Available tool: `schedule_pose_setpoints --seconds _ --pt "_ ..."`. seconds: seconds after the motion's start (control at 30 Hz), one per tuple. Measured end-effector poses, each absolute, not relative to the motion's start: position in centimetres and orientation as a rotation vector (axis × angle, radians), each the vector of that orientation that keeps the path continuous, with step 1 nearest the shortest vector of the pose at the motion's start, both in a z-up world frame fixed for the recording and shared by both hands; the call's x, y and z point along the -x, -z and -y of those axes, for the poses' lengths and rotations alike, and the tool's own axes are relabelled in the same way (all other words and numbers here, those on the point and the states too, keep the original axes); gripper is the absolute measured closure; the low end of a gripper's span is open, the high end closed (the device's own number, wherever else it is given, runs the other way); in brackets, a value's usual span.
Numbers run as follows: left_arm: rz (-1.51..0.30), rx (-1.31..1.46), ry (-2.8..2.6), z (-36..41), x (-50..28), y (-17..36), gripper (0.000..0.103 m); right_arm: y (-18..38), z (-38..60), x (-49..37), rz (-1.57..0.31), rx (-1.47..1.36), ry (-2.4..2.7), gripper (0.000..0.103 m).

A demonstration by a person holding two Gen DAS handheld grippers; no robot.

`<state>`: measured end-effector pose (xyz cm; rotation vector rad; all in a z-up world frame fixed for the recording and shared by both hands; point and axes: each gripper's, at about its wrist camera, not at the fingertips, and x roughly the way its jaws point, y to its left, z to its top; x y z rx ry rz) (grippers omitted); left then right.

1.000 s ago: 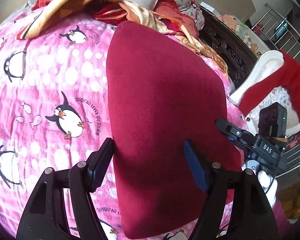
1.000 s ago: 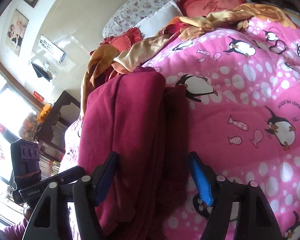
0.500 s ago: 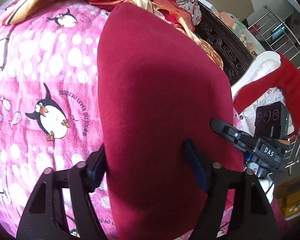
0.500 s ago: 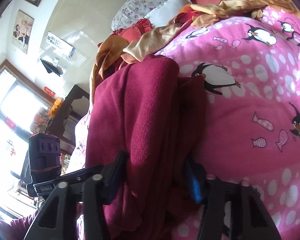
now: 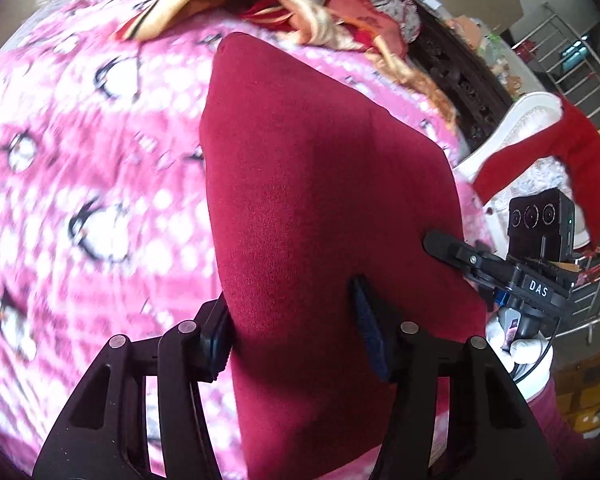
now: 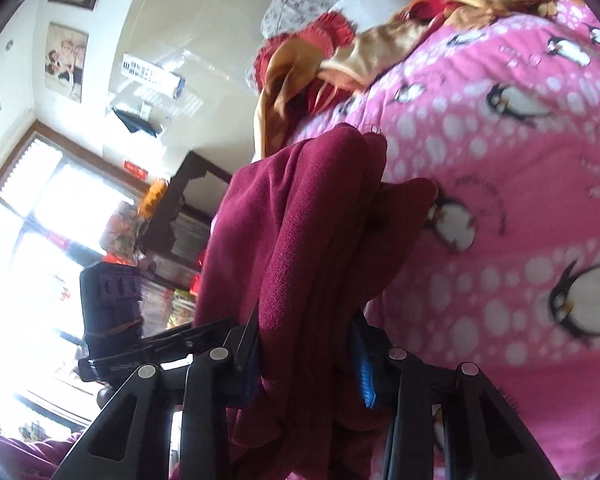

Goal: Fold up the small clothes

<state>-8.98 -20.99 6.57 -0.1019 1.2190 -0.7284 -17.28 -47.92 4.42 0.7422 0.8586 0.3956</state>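
Observation:
A dark red folded garment (image 5: 320,200) is lifted off the pink penguin blanket (image 5: 80,200). My left gripper (image 5: 292,344) is shut on its near edge, one finger under the cloth and one on top. My right gripper (image 6: 306,354) is shut on the bunched layers of the same garment (image 6: 300,220), which hangs up and forward from its fingers. The right gripper also shows in the left wrist view (image 5: 496,264) at the cloth's right edge. The left gripper shows at the left of the right wrist view (image 6: 112,320).
Orange and red clothes (image 5: 220,8) and pillows (image 6: 340,4) lie heaped at the head of the bed. A dark carved wooden cabinet (image 5: 460,68) stands beside the bed. A white chair with a red cloth (image 5: 560,152) and a metal rail (image 5: 572,52) stand at the right.
Both grippers have closed on the red garment and lifted it off the blanket. The cloth now hangs bunched between the right fingers, and the views have tilted upward.

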Motion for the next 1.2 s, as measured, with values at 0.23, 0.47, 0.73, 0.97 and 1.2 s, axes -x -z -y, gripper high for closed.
schedule_pose_setpoints --seconds 0.23,0.47,0.73,0.97,1.2 --pt "-1.178 0.042 0.631 19.4 10.8 -5.5 0.046 -3.3 45.5 17.2 -0.958 -0.614 -0.250 0.057" --pt "-1.064 -0.006 0.559 19.0 12.1 -6.7 0.040 -10.4 40.9 20.3 -0.852 -0.340 -0.336 0.057" --pt "-0.989 -0.049 0.503 19.9 13.4 -7.6 0.040 -5.2 36.7 21.3 -0.985 -0.115 -0.263 0.065" --pt "-0.920 -0.074 0.477 19.8 15.1 -9.4 0.040 -7.1 37.4 22.6 -0.905 -0.138 -0.235 0.065" --pt "-0.836 -0.087 0.448 19.4 16.4 -11.5 0.040 -11.9 36.7 24.9 -0.715 -0.086 -0.088 0.035"
